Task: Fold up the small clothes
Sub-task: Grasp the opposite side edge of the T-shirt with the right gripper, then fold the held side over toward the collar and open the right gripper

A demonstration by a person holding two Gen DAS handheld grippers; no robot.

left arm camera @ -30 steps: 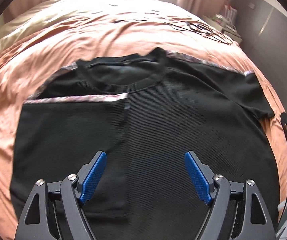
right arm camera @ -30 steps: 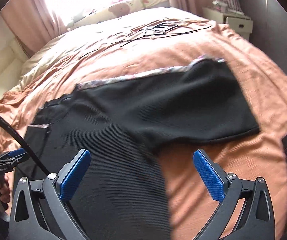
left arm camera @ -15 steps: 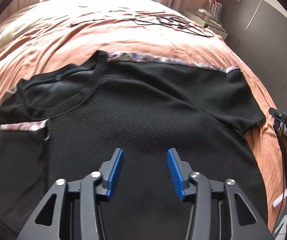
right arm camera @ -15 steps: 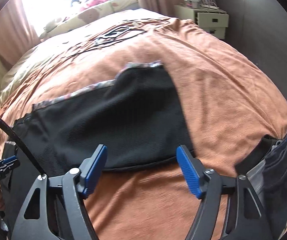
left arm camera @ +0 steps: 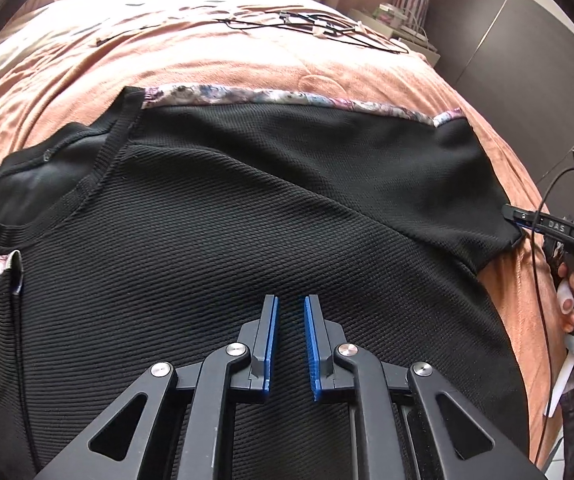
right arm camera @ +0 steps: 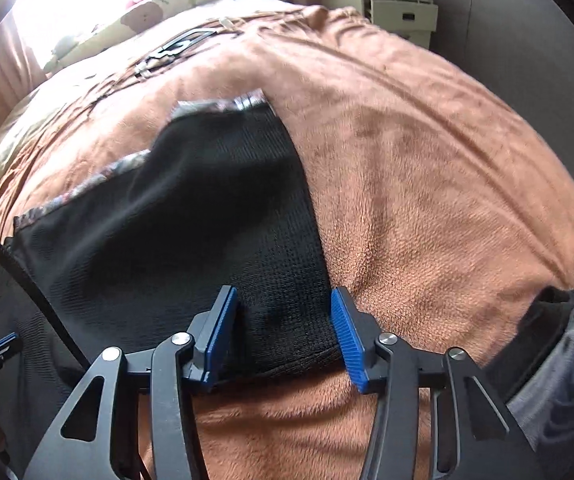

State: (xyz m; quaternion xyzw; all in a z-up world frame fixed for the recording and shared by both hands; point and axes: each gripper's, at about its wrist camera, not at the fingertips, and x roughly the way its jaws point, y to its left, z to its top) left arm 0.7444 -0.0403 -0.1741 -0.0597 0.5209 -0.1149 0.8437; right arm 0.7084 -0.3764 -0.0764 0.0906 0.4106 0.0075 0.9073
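Black T-shirt (left arm camera: 247, 208) on bed, left tongs (left arm camera: 289, 308) nearly closed, empty, right tongs (right arm camera: 283, 320) parted astride sleeve, "DAS" lettering.

The black shirt (left arm camera: 247, 220) runs off frame; its sleeve trim (right arm camera: 223, 105) seems blurred.

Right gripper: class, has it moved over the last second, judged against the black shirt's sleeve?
Yes. The right gripper has moved rightward along the shirt to the sleeve's hem corner on the blanket, jaws narrowed around it.
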